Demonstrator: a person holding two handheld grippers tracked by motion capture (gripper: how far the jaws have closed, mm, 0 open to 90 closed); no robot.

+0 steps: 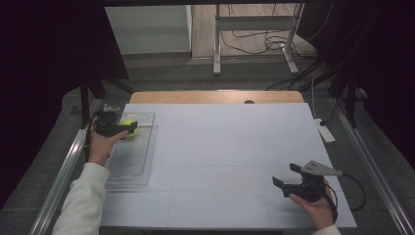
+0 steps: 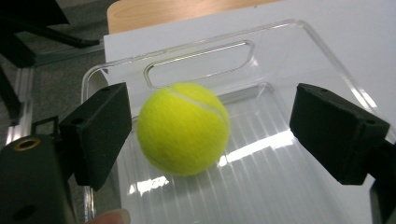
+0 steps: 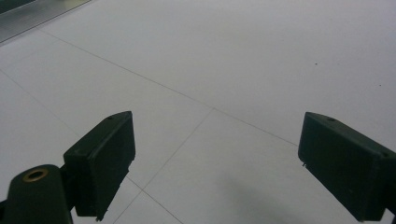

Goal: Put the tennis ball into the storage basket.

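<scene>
Now your left gripper (image 2: 208, 135) hangs over the far end of the clear plastic tray (image 2: 299, 42), and its jaws stand apart with the yellow tennis ball (image 2: 183, 128) between them. Look along the left gripper view: there is a thin gap between the ball and the near pad on the left, and a much wider gap on the other side, so neither pad presses on it. You have no grip on the ball at this moment. It sits inside the tray, just in front of the slotted handle cut into the tray's end wall, though whether it rests on the ribbed floor I cannot tell from here.

From the high view, your left hand (image 1: 100, 142) comes in along the left edge of the white table (image 1: 230, 147), and the ball (image 1: 129, 125) shows as a bright spot at the tip of the left gripper (image 1: 128, 128), in the far part of the tray (image 1: 134, 171).

Over on the other side, your right gripper (image 1: 285, 175) sits low near the front right of the table, well apart from the tray. Its jaws are spread wide with nothing between them; in the right gripper view the right gripper (image 3: 215, 158) looks out on bare white table with thin seam lines.
</scene>
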